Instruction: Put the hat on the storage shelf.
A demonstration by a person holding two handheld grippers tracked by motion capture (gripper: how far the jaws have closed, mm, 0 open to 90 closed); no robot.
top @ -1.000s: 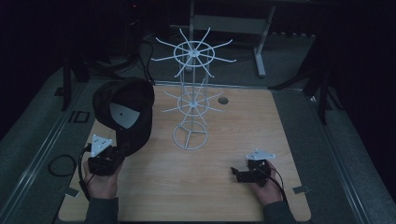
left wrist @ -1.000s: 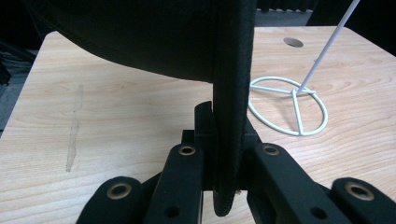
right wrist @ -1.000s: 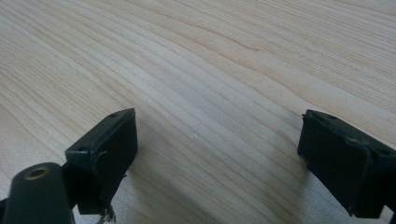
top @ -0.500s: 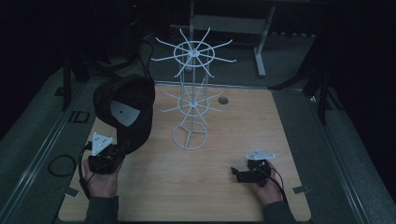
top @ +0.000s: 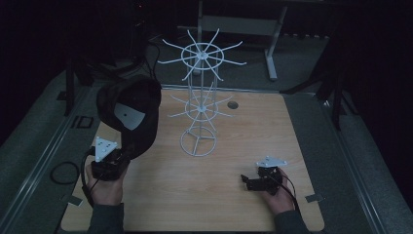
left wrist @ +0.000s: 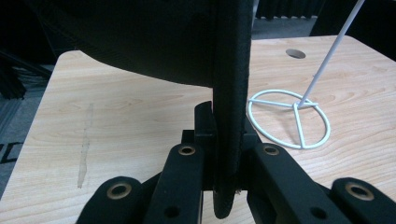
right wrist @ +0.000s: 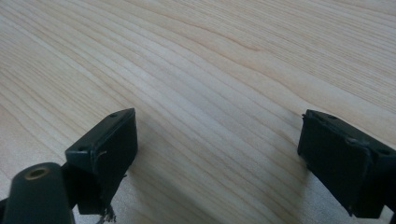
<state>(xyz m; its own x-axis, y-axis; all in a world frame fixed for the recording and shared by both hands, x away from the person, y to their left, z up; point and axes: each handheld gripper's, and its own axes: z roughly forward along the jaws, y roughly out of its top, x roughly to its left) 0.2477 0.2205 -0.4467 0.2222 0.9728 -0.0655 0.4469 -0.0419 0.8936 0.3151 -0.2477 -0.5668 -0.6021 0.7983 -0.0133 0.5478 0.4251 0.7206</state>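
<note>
The high view looks forward and down from the person's side onto the whole wooden table [top: 234, 165], with the white wire rack [top: 199, 97] near its middle and dark floor beyond. The left gripper view sits low and close behind its own jaws, facing across the table [left wrist: 116, 107] toward the rack's ring base [left wrist: 289, 119] and a round hole [left wrist: 295, 53] near the far edge; the high view shares that base and hole [top: 233, 105]. The right gripper view tilts steeply down, very near the tabletop [right wrist: 210, 70], between its jaws.
</note>
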